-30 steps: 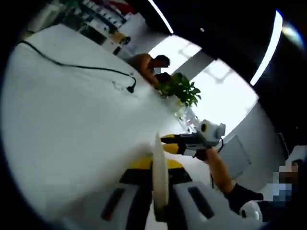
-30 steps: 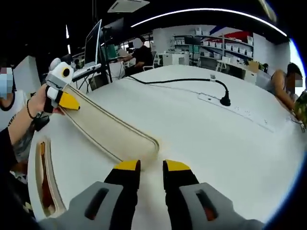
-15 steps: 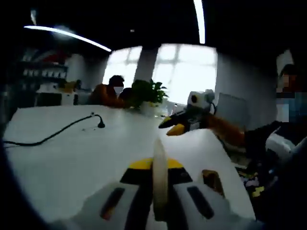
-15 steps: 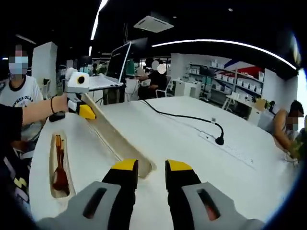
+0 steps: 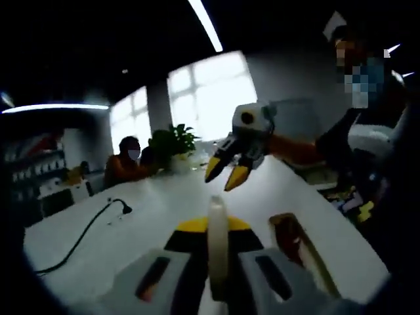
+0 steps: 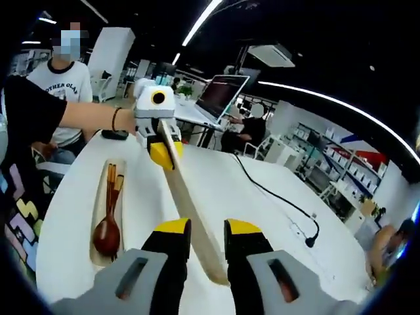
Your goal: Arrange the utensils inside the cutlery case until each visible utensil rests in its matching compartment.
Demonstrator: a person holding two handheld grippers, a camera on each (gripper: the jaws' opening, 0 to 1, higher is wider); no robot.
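Right gripper view: case [image 6: 108,210] lies at lower left on the white counter [image 6: 223,190], long axis running up-frame, with spoon [image 6: 105,231] and chopsticks [image 6: 112,185] inside. Left claw [image 6: 163,152], clenched on the lid [image 6: 190,216], is nearer the case. The lid runs diagonally down between the right claw's [image 6: 200,230] released jaws; contact unclear. Versus 0.5 s ago: lid swung steeper, now lying between the jaws rather than left of them.

Left gripper view: left claw [image 5: 217,226], lid [image 5: 217,243] edge-on; right claw [image 5: 226,176] in mid-air, upper centre.
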